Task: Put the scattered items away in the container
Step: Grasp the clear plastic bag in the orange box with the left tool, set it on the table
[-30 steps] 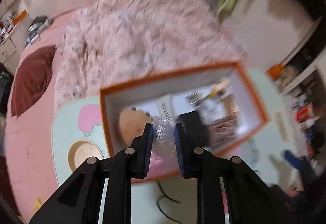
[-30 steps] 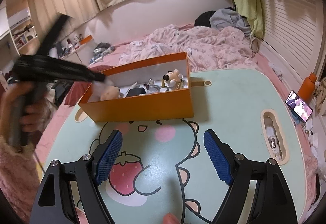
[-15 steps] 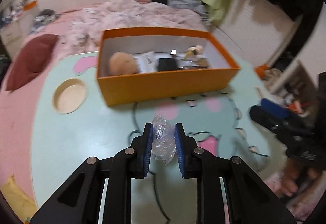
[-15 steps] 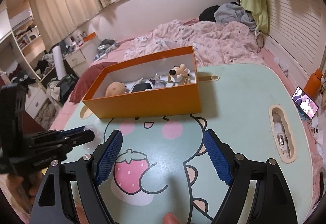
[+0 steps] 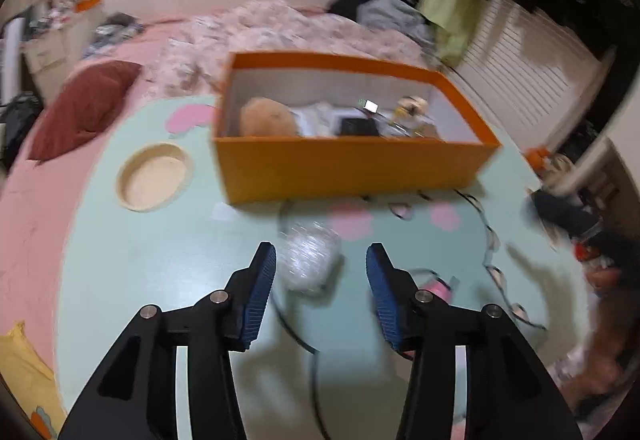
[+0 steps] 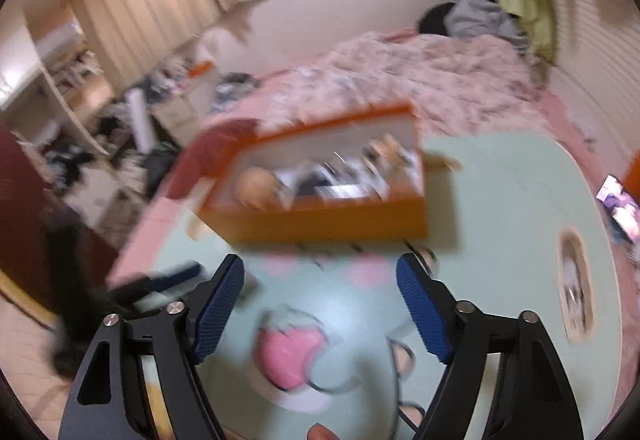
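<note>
No text or label can be read.

Both wrist views face orange box [image 5: 352, 164] [image 6: 332, 218].

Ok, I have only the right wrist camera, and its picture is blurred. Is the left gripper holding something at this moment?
Observer: No. The left gripper is open. A crumpled clear plastic ball lies on the table between its fingers, nearer the left one; I cannot tell whether they touch.
Operator: Where is this ball in relation to the orange box?
Observer: It is outside the orange box, on the table in front of its near wall and apart from it.
Operator: Is there anything on the table at the left of the box?
Observer: Only a round tan recess sunk in the tabletop.
</note>
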The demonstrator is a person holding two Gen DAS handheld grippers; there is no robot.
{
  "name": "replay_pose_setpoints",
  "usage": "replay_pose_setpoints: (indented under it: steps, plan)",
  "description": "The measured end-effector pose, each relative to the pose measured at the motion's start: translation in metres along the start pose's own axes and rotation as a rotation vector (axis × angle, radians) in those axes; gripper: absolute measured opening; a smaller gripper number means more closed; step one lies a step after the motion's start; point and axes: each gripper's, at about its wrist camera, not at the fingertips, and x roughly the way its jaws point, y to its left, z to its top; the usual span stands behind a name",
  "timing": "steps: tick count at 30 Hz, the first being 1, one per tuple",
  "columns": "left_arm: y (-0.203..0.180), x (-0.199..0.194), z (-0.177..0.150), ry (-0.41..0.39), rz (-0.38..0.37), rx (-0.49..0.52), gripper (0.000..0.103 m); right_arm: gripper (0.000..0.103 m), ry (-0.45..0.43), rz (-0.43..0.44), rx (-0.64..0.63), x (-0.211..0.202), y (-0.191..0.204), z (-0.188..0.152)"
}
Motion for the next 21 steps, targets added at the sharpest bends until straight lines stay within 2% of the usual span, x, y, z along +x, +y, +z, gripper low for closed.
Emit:
replay_pose_setpoints:
  steps: [1,4,6,8,10,12,15,19,21]
  plan:
    - [0.004,-0.001,0.0,-0.018,0.012,-0.014,0.049,0.076,-0.006,-0.001,-0.014,-0.001,0.004,0.017]
    - [0.017,-0.004,-0.004,-0.059,-0.017,-0.063,0.049,0.065,-0.009,-0.088,-0.084,0.014,0.018,0.056]
    - [0.023,-0.006,-0.009,-0.103,-0.013,-0.085,0.049,0.054,0.051,-0.126,-0.099,0.043,0.022,0.078]
    - [0.029,-0.006,-0.014,-0.145,0.023,-0.085,0.049,0.044,0.16,-0.121,-0.074,0.082,0.021,0.091]
    - [0.032,-0.004,-0.017,-0.175,0.02,-0.088,0.049,0.042,0.258,-0.1,-0.036,0.113,0.015,0.095]
    - [0.038,-0.002,-0.021,-0.212,-0.017,-0.116,0.049,0.042,0.337,-0.107,0.014,0.141,0.007,0.095]
    - [0.044,0.003,-0.024,-0.212,-0.062,-0.131,0.049,0.042,0.38,-0.166,0.04,0.165,-0.004,0.095]
    - [0.044,0.008,-0.024,-0.194,-0.065,-0.133,0.049,0.042,0.426,-0.227,0.028,0.181,-0.012,0.095]
    - [0.044,0.009,-0.024,-0.193,-0.076,-0.133,0.049,0.037,0.472,-0.256,0.006,0.193,-0.013,0.094]
